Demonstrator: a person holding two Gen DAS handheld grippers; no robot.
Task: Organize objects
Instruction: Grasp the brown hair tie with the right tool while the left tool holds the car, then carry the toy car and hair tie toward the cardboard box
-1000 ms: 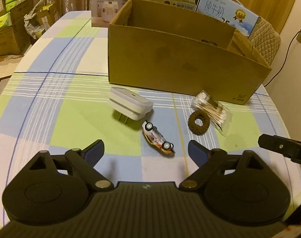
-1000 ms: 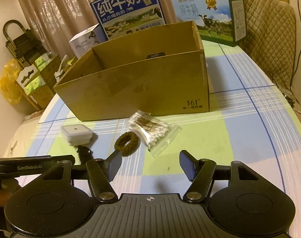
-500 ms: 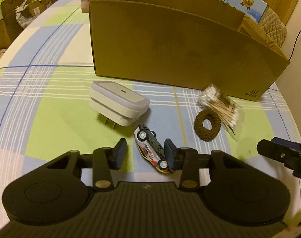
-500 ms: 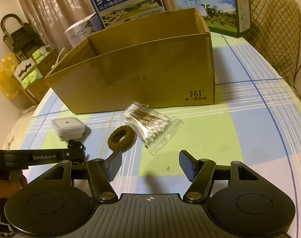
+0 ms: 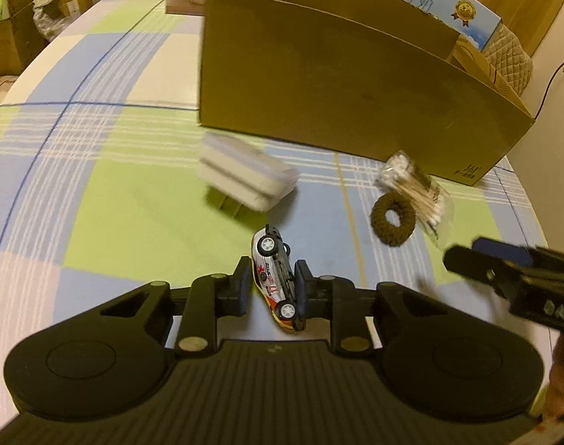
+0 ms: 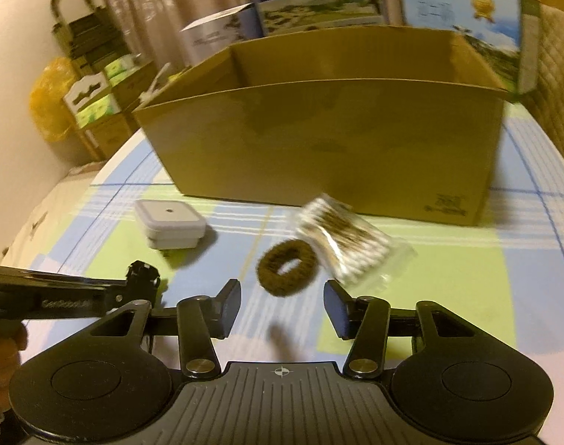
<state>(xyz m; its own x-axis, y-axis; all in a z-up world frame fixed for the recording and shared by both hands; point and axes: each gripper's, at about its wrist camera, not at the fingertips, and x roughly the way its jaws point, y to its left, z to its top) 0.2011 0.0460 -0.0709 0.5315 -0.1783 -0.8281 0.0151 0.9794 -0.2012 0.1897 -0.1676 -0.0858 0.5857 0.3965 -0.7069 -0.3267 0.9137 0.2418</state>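
**Left gripper closing on toy car; right gripper closing, nothing yet between its fingers**

Left gripper (image 5: 272, 287): the jaws are closing with the toy car (image 5: 277, 284) between them. The car lies on its side, wheels facing the left finger. Both pads appear to touch the car body, so the gripper is grasping the car, which is down on the tablecloth (image 5: 133, 200).

Right gripper (image 6: 282, 306): the jaws are closing and stand apart with nothing between them. The brown hair tie (image 6: 286, 267) lies flat on the cloth just beyond the fingertips, not touched.

View differences:
- The left wrist view alone shows the toy car; in the right wrist view it is hidden behind the left gripper's body.
- The right wrist view alone shows the top face of the white plug adapter (image 6: 169, 228), with a small dot at its centre. In the left wrist view the adapter is blurred and its prongs point toward the camera.
- The left wrist view shows the right gripper entering from the right edge. The right wrist view shows the left gripper entering from the left edge, with part of the person's hand (image 6: 3, 348) on its handle.

Surroundings:
- The bag of cotton swabs (image 6: 343, 244) lies touching the hair tie, on the side toward the cardboard box (image 6: 330, 148).
- The open box stands behind all four items. Its interior cannot be seen in either view.
- Milk cartons (image 6: 467, 22) stand behind the box. A quilted chair back (image 5: 512, 59) is at the far right.
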